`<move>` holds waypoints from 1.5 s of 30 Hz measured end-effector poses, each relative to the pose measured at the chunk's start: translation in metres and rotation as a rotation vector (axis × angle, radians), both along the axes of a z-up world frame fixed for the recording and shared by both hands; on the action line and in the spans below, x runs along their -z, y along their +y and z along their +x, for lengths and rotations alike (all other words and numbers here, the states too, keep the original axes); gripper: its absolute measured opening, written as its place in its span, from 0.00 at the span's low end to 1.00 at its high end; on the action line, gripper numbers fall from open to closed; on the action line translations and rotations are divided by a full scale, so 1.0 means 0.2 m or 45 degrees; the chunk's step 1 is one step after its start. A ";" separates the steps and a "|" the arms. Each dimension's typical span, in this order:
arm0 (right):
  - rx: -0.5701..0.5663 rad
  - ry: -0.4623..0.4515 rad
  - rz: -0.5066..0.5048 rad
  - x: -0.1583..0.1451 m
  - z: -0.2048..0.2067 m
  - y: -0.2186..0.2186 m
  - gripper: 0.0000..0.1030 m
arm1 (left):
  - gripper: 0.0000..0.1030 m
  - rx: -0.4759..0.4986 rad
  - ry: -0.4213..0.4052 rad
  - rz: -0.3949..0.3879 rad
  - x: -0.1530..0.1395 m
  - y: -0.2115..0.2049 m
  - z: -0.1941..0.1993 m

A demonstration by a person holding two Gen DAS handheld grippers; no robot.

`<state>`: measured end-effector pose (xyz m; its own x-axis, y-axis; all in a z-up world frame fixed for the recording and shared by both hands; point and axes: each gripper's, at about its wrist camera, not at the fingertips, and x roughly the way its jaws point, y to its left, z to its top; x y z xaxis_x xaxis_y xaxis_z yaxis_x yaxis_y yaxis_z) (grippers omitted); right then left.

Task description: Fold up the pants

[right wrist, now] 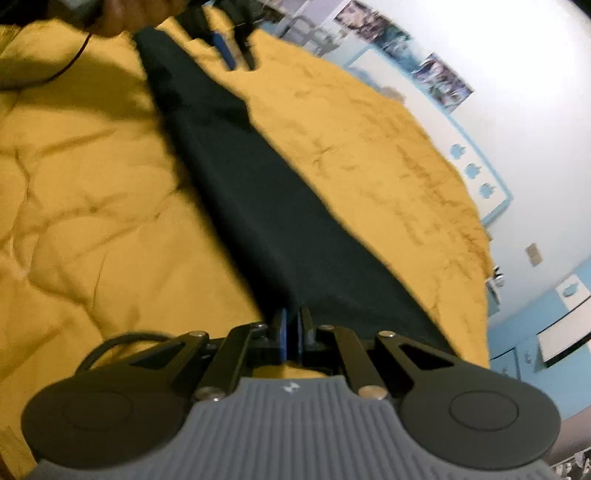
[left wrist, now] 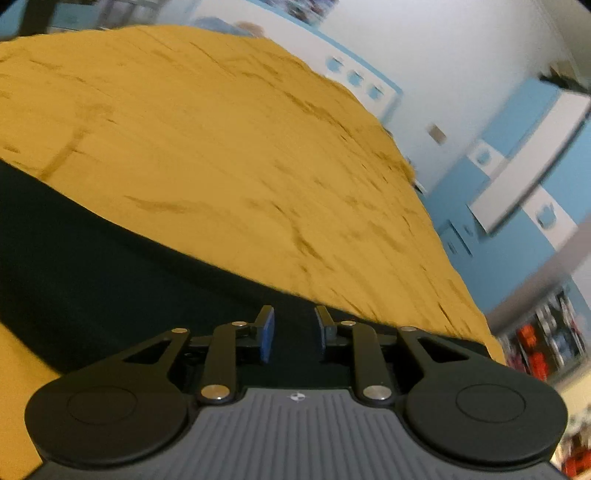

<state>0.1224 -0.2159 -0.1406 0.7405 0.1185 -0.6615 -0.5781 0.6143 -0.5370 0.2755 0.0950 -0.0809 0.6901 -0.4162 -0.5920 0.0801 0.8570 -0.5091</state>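
Note:
Dark pants (right wrist: 258, 206) lie as a long strip across a yellow bedspread (right wrist: 92, 206). My right gripper (right wrist: 291, 332) is shut, its blue pads pinched on the near end of the strip. At the far end, a hand (right wrist: 114, 18) holds my left gripper (right wrist: 238, 55) just over the fabric with its fingers apart. In the left wrist view the left gripper (left wrist: 294, 332) is open above the pants (left wrist: 110, 266); there is a clear gap between the pads and nothing is pinched.
The bedspread (left wrist: 221, 147) is wrinkled and drops away at its far edge. Beyond it are a white wall, blue-and-white furniture (left wrist: 517, 155) and cluttered shelves (left wrist: 546, 343). A thin cable (right wrist: 70, 62) trails over the bedspread near the hand.

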 end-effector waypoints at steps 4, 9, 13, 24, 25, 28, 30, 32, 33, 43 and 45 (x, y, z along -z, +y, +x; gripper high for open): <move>0.031 0.095 0.107 -0.04 0.01 -0.02 0.13 | 0.27 0.212 -0.059 0.116 0.01 -0.30 -0.08; 0.220 0.141 0.536 -0.25 0.13 -0.32 0.23 | 0.32 0.441 -0.099 0.242 0.05 -0.62 -0.16; 0.545 0.007 0.631 -0.30 0.29 -0.66 0.36 | 0.33 0.535 -0.017 0.317 0.18 -0.77 -0.18; 1.190 0.168 0.971 -0.13 0.55 -1.58 0.51 | 0.37 0.512 -0.003 0.290 0.29 -0.77 -0.22; 1.178 0.191 1.054 -0.13 0.53 -1.61 0.50 | 0.37 0.509 0.001 0.279 0.29 -0.77 -0.21; 1.113 0.231 1.147 -0.13 0.53 -1.65 0.49 | 0.37 0.506 -0.005 0.279 0.29 -0.77 -0.20; 1.040 0.337 1.150 -0.12 0.63 -1.68 0.49 | 0.37 0.506 -0.007 0.281 0.30 -0.77 -0.20; 0.957 0.477 1.160 -0.10 0.74 -1.73 0.51 | 0.37 0.506 -0.004 0.276 0.29 -0.77 -0.20; 0.915 0.575 1.188 -0.08 0.79 -1.77 0.51 | 0.37 0.506 -0.003 0.273 0.29 -0.77 -0.20; 0.713 0.851 1.395 -0.03 0.91 -1.94 0.02 | 0.37 0.479 -0.012 0.295 0.31 -0.80 -0.21; 0.728 0.826 1.424 -0.03 0.88 -1.95 0.00 | 0.37 0.472 -0.004 0.292 0.30 -0.80 -0.21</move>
